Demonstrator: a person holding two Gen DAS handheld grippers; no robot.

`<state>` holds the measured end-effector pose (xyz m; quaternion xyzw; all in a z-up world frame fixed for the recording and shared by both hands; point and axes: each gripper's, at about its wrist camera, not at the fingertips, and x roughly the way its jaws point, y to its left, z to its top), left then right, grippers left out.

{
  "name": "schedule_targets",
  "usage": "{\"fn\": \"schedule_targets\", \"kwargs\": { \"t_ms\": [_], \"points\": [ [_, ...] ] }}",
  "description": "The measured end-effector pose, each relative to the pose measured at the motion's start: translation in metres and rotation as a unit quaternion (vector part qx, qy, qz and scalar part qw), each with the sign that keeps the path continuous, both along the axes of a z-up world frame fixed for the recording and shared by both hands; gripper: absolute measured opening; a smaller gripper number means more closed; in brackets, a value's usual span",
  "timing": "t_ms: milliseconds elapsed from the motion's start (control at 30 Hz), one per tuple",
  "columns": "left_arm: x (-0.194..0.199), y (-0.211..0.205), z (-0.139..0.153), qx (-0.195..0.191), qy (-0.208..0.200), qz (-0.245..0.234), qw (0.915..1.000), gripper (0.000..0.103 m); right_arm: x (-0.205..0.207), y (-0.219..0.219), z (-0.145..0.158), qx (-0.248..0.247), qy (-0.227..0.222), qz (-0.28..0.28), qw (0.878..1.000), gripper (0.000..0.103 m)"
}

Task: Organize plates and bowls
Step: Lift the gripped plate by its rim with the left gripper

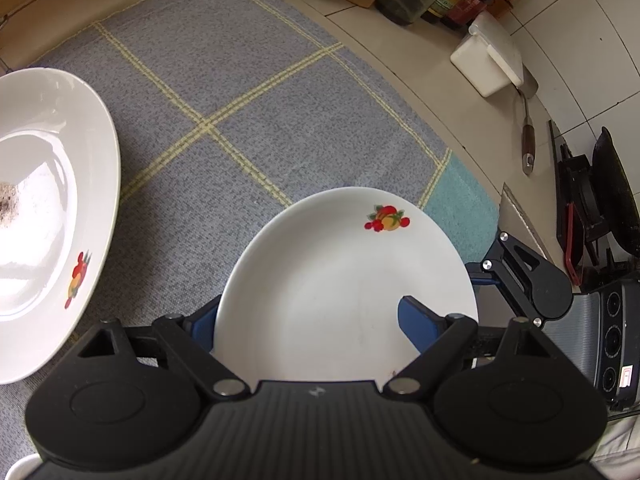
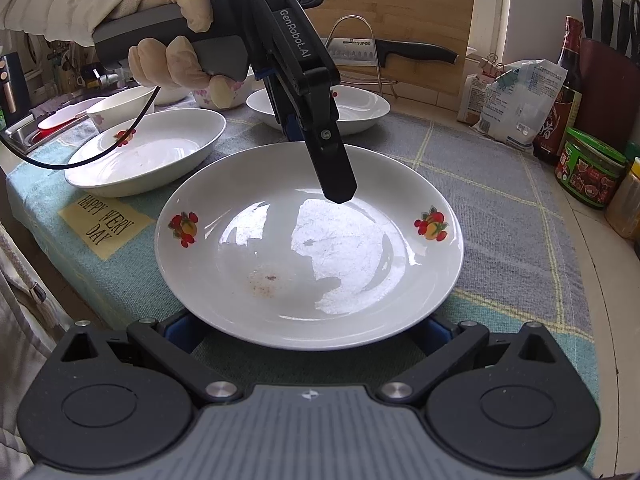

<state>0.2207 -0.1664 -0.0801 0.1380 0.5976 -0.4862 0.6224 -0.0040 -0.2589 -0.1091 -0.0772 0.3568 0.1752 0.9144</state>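
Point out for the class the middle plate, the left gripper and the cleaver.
middle plate (image 2: pixel 352 240): right wrist view, on the plate's glossy centre.
left gripper (image 2: pixel 320 136): right wrist view, between its fingertips, at the plate's far rim.
cleaver (image 2: pixel 416 54): right wrist view, on its black handle, behind the wire rack.

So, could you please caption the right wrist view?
Left gripper straddling the far rim of a fruit-decal plate on a checked cloth.

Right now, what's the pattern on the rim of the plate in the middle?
White plate with two red-and-yellow fruit decals on opposite sides of the rim, clearest in the right wrist view.
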Motion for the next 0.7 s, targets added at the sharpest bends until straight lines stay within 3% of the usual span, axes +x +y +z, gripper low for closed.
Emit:
{"fn": "schedule_targets", "kwargs": {
  "t_ms": [700],
  "points": [
    [0.006, -0.013, 0.016, -0.014, -0.013, -0.002, 0.9998, 0.088, 0.010, -0.010, 0.013, -0.007, 0.015, 0.000, 1.000, 0.103]
  ]
}}
